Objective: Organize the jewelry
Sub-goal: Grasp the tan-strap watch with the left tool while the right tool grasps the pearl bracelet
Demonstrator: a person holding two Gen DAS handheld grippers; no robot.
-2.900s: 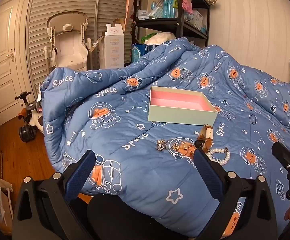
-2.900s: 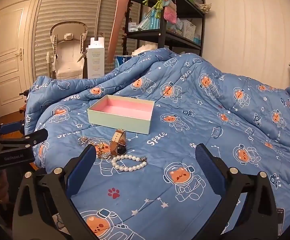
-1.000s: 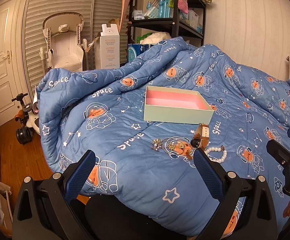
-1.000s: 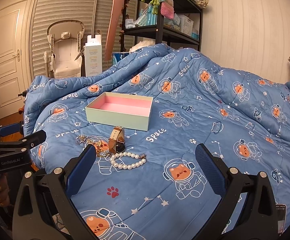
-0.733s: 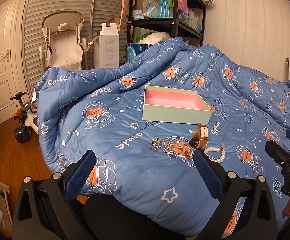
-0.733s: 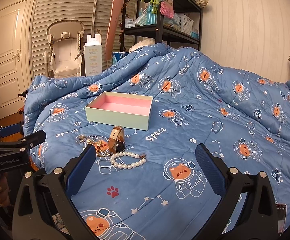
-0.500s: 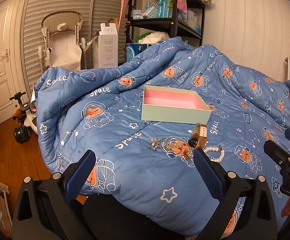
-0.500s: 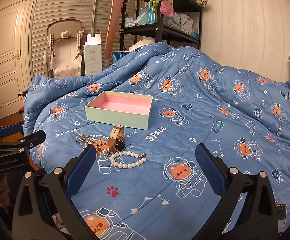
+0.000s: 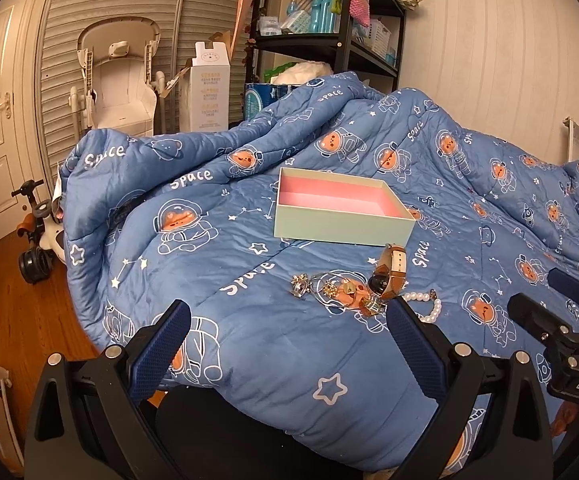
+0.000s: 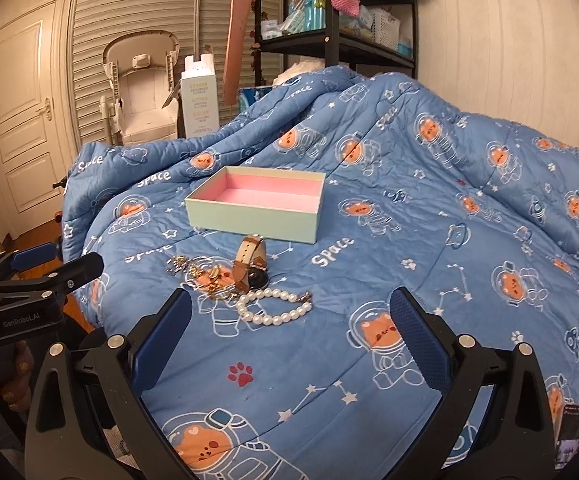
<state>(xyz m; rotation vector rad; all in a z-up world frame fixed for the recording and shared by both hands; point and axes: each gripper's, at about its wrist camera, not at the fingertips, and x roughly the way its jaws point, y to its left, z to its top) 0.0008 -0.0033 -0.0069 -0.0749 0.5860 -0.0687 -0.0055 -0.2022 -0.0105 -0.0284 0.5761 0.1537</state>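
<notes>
A mint green box with a pink inside (image 9: 341, 224) (image 10: 253, 216) lies open and empty on the blue bed quilt (image 9: 217, 264) (image 10: 429, 240). In front of it lie a watch with a tan and white strap (image 9: 389, 276) (image 10: 249, 266), a pearl bracelet (image 9: 425, 306) (image 10: 273, 306) and several small gold and silver pieces (image 9: 329, 290) (image 10: 201, 274). My left gripper (image 9: 285, 344) is open and empty, near the bed's front edge, short of the jewelry. My right gripper (image 10: 289, 332) is open and empty, just short of the pearl bracelet.
A black shelf rack (image 9: 329, 36) (image 10: 329, 40) with bottles and baskets stands behind the bed. A white baby seat (image 9: 117, 80), a tall white carton (image 9: 209, 88) and a door (image 10: 21, 128) are at the back left. A toy scooter (image 9: 37, 240) stands on the wood floor.
Both grippers have crept slightly forward toward the jewelry; the box and jewelry look a little nearer. Nothing on the bed has moved. Both grippers stay open.
</notes>
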